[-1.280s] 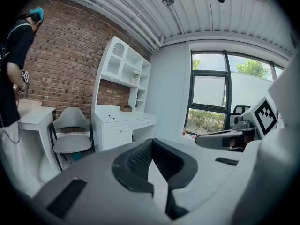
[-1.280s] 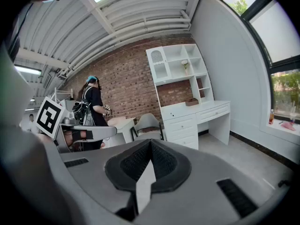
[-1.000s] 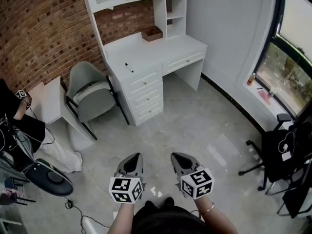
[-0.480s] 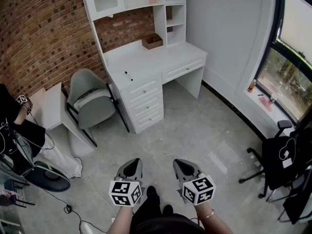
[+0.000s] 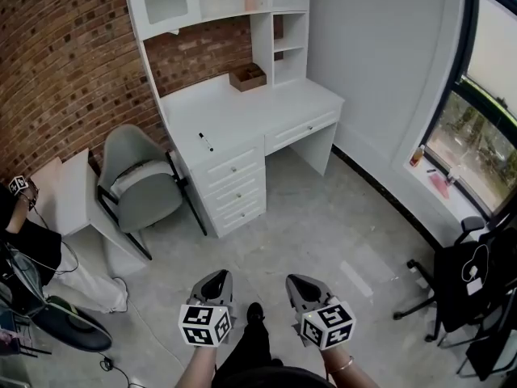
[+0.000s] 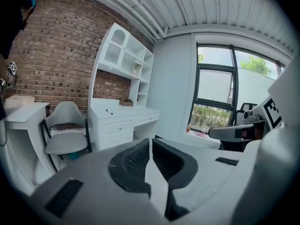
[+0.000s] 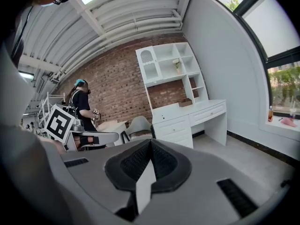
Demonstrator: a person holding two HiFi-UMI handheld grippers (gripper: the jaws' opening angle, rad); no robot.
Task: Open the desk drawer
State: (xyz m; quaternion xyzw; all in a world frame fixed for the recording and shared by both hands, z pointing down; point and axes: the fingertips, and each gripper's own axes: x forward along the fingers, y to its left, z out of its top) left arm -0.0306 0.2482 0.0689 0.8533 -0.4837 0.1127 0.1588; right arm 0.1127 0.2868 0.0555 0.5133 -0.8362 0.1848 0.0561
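Observation:
The white desk [image 5: 242,111] stands against the brick wall, far ahead of both grippers. A stack of three small drawers [image 5: 231,187] sits under its left part, and a wide drawer [image 5: 300,130] under its right part; all look closed. My left gripper [image 5: 216,278] and right gripper [image 5: 296,282] hover side by side over the floor at the bottom of the head view, pointing at the desk. Both are shut with nothing between their jaws. The left gripper [image 6: 151,142] sees the desk [image 6: 123,121] ahead on the left; the right gripper [image 7: 150,142] sees the desk [image 7: 187,117] ahead.
A grey chair [image 5: 137,180] stands left of the drawer stack, beside a small white table [image 5: 69,188]. A person [image 5: 24,233] is at the far left. A black office chair [image 5: 452,273] is on the right by the window. A brown box [image 5: 248,77] and a pen [image 5: 206,141] lie on the desk.
Both grippers have moved forward over the floor toward the desk, and the desk now sits lower and nearer in the head view. The jaws stayed shut.

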